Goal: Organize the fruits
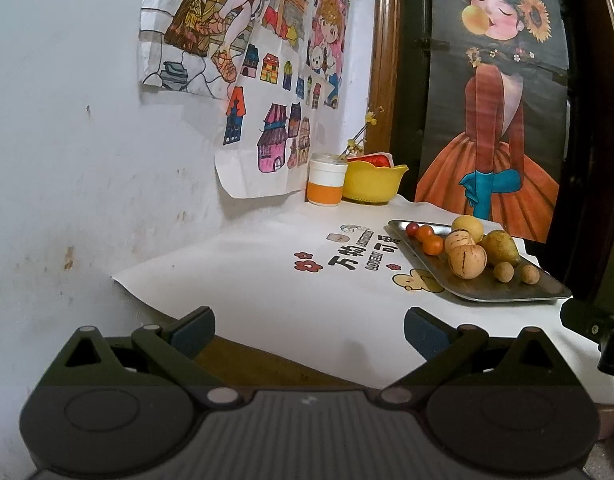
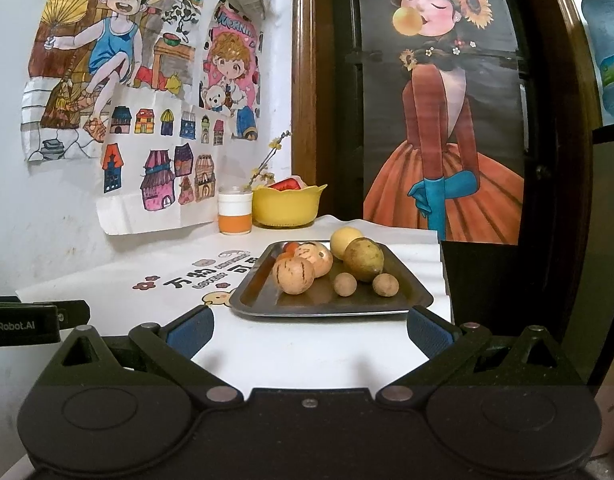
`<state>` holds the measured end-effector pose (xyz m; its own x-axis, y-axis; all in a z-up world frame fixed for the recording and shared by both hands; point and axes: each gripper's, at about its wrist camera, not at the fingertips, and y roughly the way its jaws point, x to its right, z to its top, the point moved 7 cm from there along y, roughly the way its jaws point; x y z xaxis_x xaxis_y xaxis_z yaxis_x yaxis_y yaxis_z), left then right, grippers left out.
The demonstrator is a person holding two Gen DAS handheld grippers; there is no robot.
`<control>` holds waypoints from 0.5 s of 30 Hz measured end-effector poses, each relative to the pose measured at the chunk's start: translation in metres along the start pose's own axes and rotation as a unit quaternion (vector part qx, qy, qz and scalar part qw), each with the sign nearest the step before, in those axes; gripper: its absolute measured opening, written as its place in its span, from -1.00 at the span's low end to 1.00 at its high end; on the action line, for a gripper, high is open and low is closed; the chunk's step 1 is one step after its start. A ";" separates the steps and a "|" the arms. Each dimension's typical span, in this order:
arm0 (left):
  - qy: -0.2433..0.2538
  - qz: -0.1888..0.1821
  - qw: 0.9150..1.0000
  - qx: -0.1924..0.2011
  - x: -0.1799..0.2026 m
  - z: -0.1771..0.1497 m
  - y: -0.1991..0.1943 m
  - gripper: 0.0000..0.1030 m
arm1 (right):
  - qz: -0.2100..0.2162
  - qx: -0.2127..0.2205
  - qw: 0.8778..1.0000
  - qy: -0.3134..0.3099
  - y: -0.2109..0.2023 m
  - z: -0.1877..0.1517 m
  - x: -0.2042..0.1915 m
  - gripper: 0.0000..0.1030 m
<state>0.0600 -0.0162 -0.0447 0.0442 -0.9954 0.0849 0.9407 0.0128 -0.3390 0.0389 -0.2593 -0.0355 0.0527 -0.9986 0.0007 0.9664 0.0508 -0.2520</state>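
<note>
A metal tray on the white table cover holds several fruits: two striped tan melons, a green-brown pear, a yellow round fruit, two small brown longans and small red-orange tomatoes. My left gripper is open and empty, near the table's front-left, well short of the tray. My right gripper is open and empty, just in front of the tray's near edge.
At the back stand a yellow bowl holding something red, and a white-and-orange cup. Drawings hang on the left wall. A dark framed poster is behind the tray. A dark box borders the table on the right.
</note>
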 end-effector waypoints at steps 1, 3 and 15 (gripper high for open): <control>0.000 0.000 1.000 0.000 0.000 0.000 0.000 0.99 | 0.001 -0.001 1.000 0.000 0.000 0.000 0.000 0.99; -0.001 -0.001 1.000 -0.001 0.000 0.000 0.000 0.99 | 0.002 -0.002 1.000 -0.001 0.000 -0.001 0.000 0.99; 0.004 -0.003 1.000 -0.001 0.004 -0.003 -0.002 0.99 | 0.007 -0.005 1.000 -0.004 0.000 -0.003 -0.003 0.99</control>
<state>0.0570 -0.0202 -0.0469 0.0355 -0.9962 0.0802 0.9400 0.0060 -0.3412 0.0378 -0.2564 -0.0380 0.0677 -0.9977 0.0055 0.9628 0.0639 -0.2625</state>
